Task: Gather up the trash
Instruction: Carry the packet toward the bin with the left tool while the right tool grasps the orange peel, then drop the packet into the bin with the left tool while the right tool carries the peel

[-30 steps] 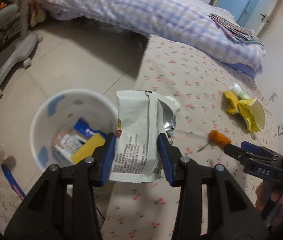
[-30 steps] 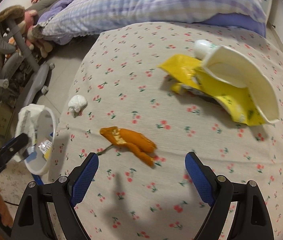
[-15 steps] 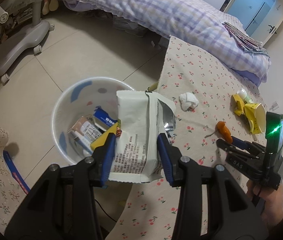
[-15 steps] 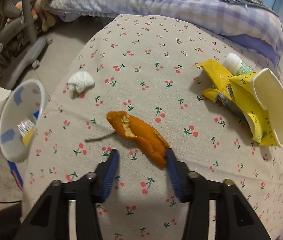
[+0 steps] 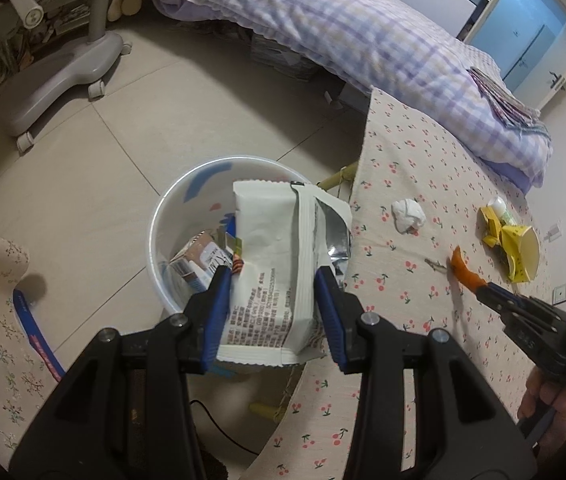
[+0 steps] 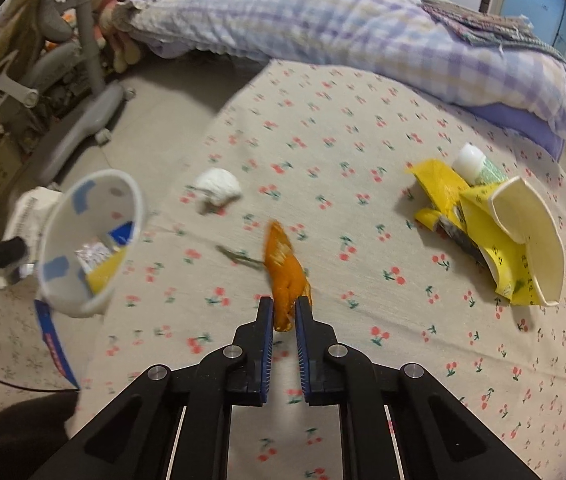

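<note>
Left tool (image 5: 271, 300) clamps the white wrapper (image 5: 279, 264), poised right above the bin (image 5: 163, 216): it's nearer. Right tool (image 6: 284, 320), pinched shut on the orange peel (image 6: 285, 268), sits over the surface (image 6: 363, 120); bin lies leftward.

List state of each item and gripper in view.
left gripper: shut on white wrapper, above bin
right gripper: shut on orange peel
bin: upright, part-filled
tissue wad: crumpled on tablecloth
yellow paper cup: crushed, on its side
</note>
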Available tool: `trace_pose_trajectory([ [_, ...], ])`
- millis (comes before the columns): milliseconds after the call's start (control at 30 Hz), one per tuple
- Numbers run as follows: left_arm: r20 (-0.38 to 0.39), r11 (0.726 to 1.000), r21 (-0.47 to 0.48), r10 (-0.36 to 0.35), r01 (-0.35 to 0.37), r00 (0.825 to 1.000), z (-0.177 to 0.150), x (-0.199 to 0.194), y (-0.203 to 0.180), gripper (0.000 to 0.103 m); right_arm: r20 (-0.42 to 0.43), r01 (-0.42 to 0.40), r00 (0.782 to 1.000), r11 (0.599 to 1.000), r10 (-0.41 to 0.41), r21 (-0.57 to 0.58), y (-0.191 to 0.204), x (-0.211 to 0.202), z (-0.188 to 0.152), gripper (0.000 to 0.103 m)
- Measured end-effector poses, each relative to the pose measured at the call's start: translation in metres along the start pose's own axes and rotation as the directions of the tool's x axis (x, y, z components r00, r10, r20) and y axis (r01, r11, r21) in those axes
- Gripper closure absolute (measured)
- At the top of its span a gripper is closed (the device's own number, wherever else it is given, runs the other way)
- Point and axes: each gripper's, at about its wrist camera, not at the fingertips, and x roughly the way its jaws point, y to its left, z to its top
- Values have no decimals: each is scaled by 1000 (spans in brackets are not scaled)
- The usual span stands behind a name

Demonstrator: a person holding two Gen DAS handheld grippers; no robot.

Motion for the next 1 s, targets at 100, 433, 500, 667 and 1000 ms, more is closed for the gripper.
trace_pose_trajectory([
  [100,8,1000,-12,10,-10,1000,2,1,5,58,15,-35,999,999,35,-5,7,-9,1,91],
  [433,15,999,-31,27,-27,1000,8,7,16,58,16,-79,997,997,79,11,12,-17,6,88],
  [500,14,999,-24,30,-30,999,8,8,15,58,-27,-88,996,995,89,37,7,-4,5,66],
  [667,11,999,-20,29,-29,1000,7,8,14,58,-66,-83,994,993,89,80,0,23,1,38],
  [1000,22,999,-23,26,-26,999,6,6,8,58,-114,-30,993,999,25,-40,20,39,-5,85],
])
